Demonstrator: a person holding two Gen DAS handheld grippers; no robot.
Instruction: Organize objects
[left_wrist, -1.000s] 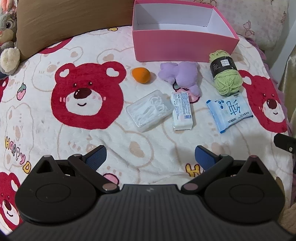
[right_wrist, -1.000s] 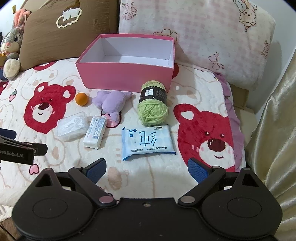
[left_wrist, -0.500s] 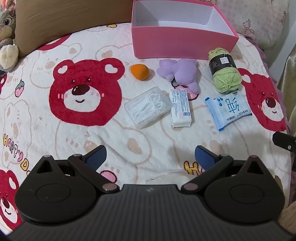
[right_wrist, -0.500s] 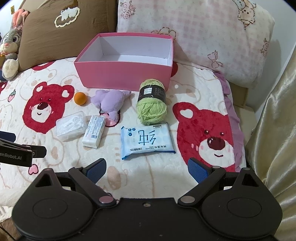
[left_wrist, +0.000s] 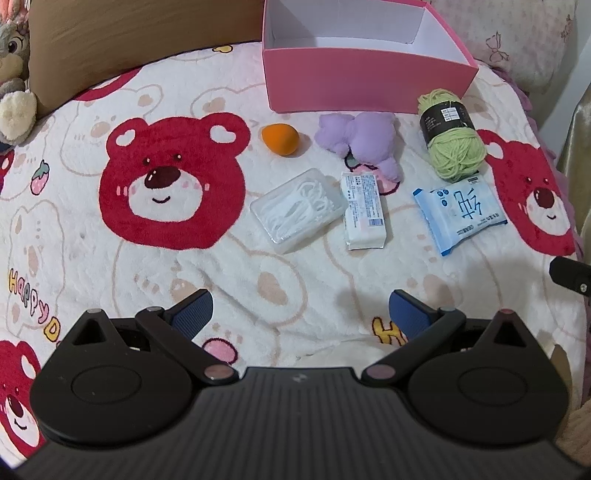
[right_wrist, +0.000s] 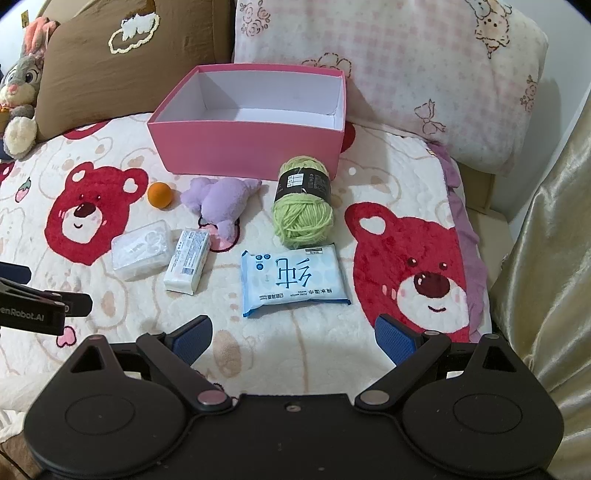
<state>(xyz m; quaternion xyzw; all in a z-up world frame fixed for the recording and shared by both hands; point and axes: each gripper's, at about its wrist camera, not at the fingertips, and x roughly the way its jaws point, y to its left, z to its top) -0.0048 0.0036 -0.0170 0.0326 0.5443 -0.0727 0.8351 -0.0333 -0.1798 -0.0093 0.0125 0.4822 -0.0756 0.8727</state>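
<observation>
An empty pink box (left_wrist: 365, 79) (right_wrist: 251, 147) stands at the back of the bed. In front of it lie an orange sponge (left_wrist: 279, 138) (right_wrist: 159, 195), a purple plush toy (left_wrist: 362, 140) (right_wrist: 221, 199) and a green yarn ball (left_wrist: 451, 142) (right_wrist: 303, 208). Closer to me are a clear plastic case (left_wrist: 295, 208) (right_wrist: 142, 249), a white packet (left_wrist: 364, 210) (right_wrist: 187, 260) and a blue wipes pack (left_wrist: 460, 214) (right_wrist: 293, 278). My left gripper (left_wrist: 299, 314) is open, short of the case. My right gripper (right_wrist: 293, 338) is open just before the wipes pack.
The bear-print blanket (left_wrist: 170, 184) covers the bed. A brown pillow (right_wrist: 122, 62) and a pink checked pillow (right_wrist: 424, 74) lean behind the box. A grey bunny toy (right_wrist: 20, 96) sits far left. A golden curtain (right_wrist: 546, 258) hangs at the right edge.
Both grippers have drifted slightly, so the objects sit a little differently in view. Neither has closed or touched anything.
</observation>
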